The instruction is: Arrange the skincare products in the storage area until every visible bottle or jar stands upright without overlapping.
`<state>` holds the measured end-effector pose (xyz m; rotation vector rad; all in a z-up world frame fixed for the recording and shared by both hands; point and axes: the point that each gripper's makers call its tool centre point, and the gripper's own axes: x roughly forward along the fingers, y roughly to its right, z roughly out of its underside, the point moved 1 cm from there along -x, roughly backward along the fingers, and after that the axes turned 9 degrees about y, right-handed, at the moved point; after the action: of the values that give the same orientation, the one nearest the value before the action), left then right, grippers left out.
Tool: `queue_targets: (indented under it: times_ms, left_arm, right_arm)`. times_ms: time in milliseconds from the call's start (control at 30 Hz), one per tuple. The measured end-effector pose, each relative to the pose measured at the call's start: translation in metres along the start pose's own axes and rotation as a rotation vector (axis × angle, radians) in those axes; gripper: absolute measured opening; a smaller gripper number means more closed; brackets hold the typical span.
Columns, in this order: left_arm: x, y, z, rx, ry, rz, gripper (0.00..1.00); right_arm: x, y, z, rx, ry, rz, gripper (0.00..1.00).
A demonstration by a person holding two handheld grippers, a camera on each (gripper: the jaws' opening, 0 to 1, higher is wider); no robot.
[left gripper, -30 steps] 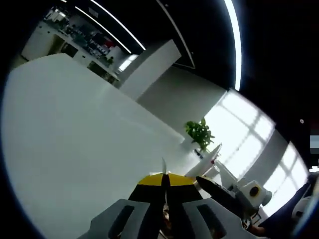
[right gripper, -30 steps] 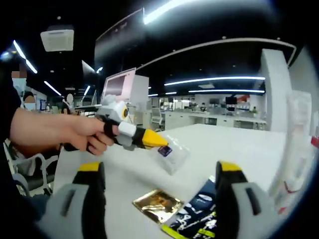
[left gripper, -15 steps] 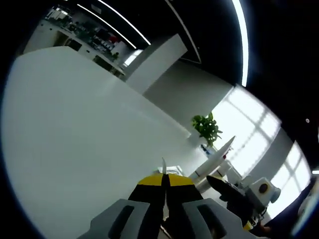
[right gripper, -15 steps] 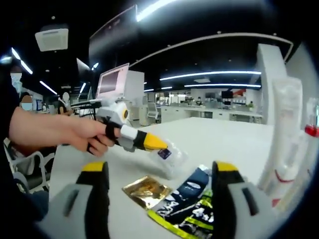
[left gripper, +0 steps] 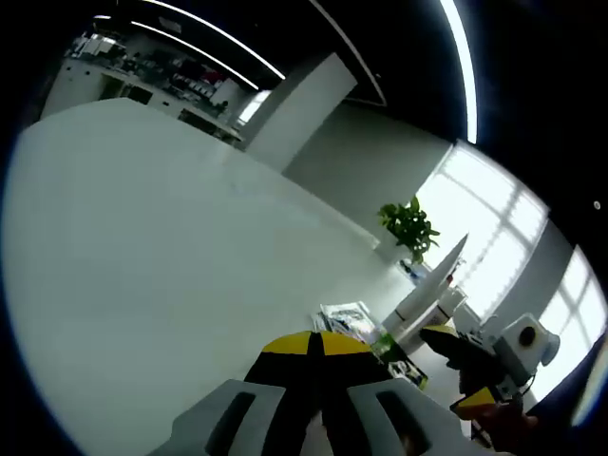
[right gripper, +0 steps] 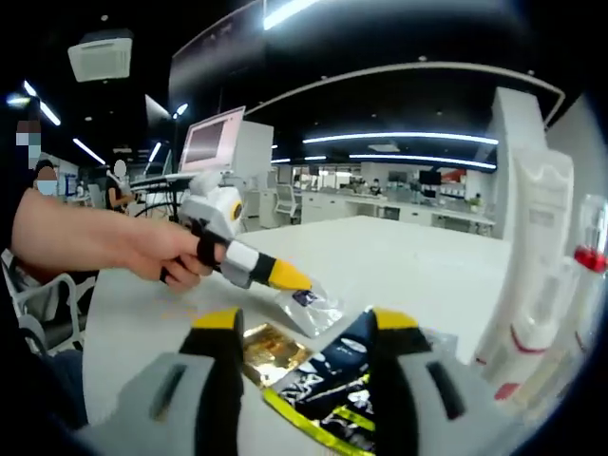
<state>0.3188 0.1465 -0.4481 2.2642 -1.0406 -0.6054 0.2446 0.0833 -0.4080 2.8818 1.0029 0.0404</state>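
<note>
Your left claw (right gripper: pixel 293 281) is clenched on the edge of a clear sachet (right gripper: pixel 309 306), seen in the right gripper view with your hand (right gripper: pixel 176 258) behind it; the sachet's far end droops to the white bench (right gripper: pixel 399 261). In the left gripper view that same claw (left gripper: pixel 313 350) shows its yellow tips pressed tight together over the bench (left gripper: pixel 142 247).

Your right claw (right gripper: pixel 302 328) is released, its jaws standing apart over two flat packets lying on the bench: a gold packet (right gripper: pixel 271 347) on the left and a dark blue packet (right gripper: pixel 332 375) with a yellow-green edge beside it, the blue one lapping the gold one's corner. The clear sachet lies just beyond them. In the left gripper view the right claw (left gripper: pixel 472 403) comes in at the lower right, and the packets (left gripper: pixel 350 320) lie just past your left tips.

The skincare products stand at the right edge of the right gripper view: a tall white tube (right gripper: pixel 532 256) upright, with a clear bottle with a red collar (right gripper: pixel 587 261) just beside it. In the left gripper view the white tube (left gripper: pixel 429 285) appears slanted near a potted plant (left gripper: pixel 410 228).
</note>
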Motion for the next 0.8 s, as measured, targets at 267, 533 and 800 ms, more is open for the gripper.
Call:
queue_targets:
  times_ms: [267,533,800]
  left_arm:
    - [0.002,-0.001,0.003,0.037,0.001,-0.024,0.00]
    - [0.003,-0.001,0.005,0.050,0.002,-0.029,0.00]
    - [0.003,-0.003,0.004,0.059,0.005,-0.037,0.00]
  right_arm:
    - [0.007,0.012,0.005,0.000,-0.037,0.017,0.28]
    - [0.019,0.017,0.008,-0.031,-0.071,0.000,0.20]
    - [0.028,0.020,0.016,-0.046,-0.113,-0.017,0.09]
